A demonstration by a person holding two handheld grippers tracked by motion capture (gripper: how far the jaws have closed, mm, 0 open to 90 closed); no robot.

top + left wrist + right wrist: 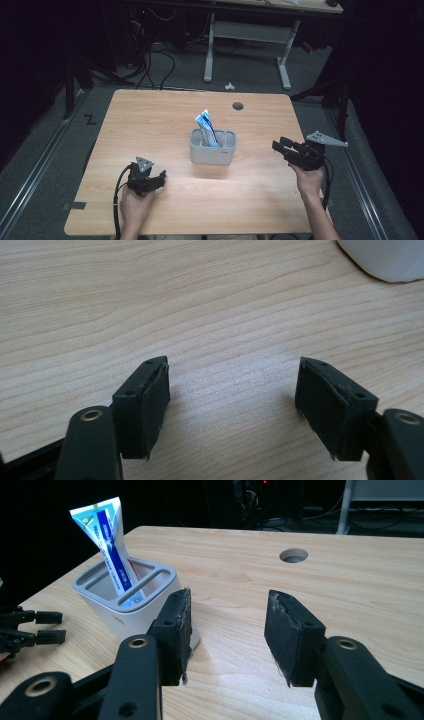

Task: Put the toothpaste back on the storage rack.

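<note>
Pale wooden tabletop (150,125) stands on grey carpet, a white-legged desk (247,40) beyond. At its centre a grey slotted plastic holder (212,148) keeps a blue-and-white toothpaste tube (206,128) upright. Left gripper (161,176) and right gripper (278,145) flank the holder, jaws apart, empty.
</note>
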